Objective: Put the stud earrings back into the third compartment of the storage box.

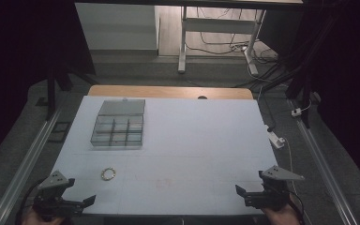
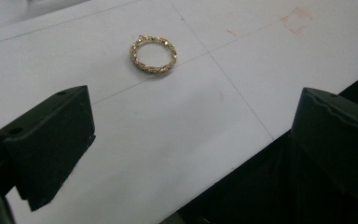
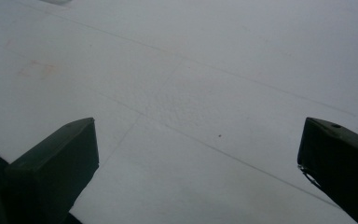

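Left tool (image 1: 82, 202): your jaws wide, empty, near bracelet (image 2: 153, 55)
Right tool (image 1: 243, 193): your jaws wide, empty
Bracelet: flat on worktop (image 1: 192, 140)

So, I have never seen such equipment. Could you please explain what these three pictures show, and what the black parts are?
There is no robot here. A person holds a hand tool in each hand, each with two black jaws. The high view looks down on a white table: the left gripper is at the bottom left, the right gripper at the bottom right.

The other two pictures come from small cameras that ride on the tools. The black blocks at their lower corners are that tool's own jaws, standing wide apart.

On the table lie a gold ring, in front of the left gripper, and farther away a clear box divided into small compartments. I cannot tell if anything is inside it.

Nothing is held: both grippers are open and empty.
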Demonstrator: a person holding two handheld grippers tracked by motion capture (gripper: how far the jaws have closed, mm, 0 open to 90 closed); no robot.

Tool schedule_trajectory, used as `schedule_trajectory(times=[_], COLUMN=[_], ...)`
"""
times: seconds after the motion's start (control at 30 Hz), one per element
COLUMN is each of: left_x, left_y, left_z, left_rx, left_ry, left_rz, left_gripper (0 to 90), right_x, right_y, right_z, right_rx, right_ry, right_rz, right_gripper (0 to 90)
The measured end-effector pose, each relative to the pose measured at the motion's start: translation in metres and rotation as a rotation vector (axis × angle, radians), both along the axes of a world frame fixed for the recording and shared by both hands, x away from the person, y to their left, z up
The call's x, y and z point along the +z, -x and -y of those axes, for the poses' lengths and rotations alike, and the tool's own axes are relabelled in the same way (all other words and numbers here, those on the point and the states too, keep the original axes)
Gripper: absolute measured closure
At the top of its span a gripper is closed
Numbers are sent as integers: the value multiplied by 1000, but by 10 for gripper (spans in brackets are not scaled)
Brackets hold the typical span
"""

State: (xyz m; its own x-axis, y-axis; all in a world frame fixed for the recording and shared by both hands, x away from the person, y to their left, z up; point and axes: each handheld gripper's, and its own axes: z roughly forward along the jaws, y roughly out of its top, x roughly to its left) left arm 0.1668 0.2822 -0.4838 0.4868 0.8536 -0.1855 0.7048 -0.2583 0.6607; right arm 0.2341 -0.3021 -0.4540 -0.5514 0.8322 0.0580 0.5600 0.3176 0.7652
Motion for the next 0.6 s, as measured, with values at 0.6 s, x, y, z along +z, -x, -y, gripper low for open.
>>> schedule_trajectory(times=[0.6], left_x=[-1], left_y=[-2], left_z=[-2], left_rx=[-1], left_ry=[-21], left_rz=[-6], left_gripper=[0], right_x=[-2], right_y=[-2], right_z=[-3], right_rx=[39], right_ry=[11], right_rz=[-29], right_gripper=[0])
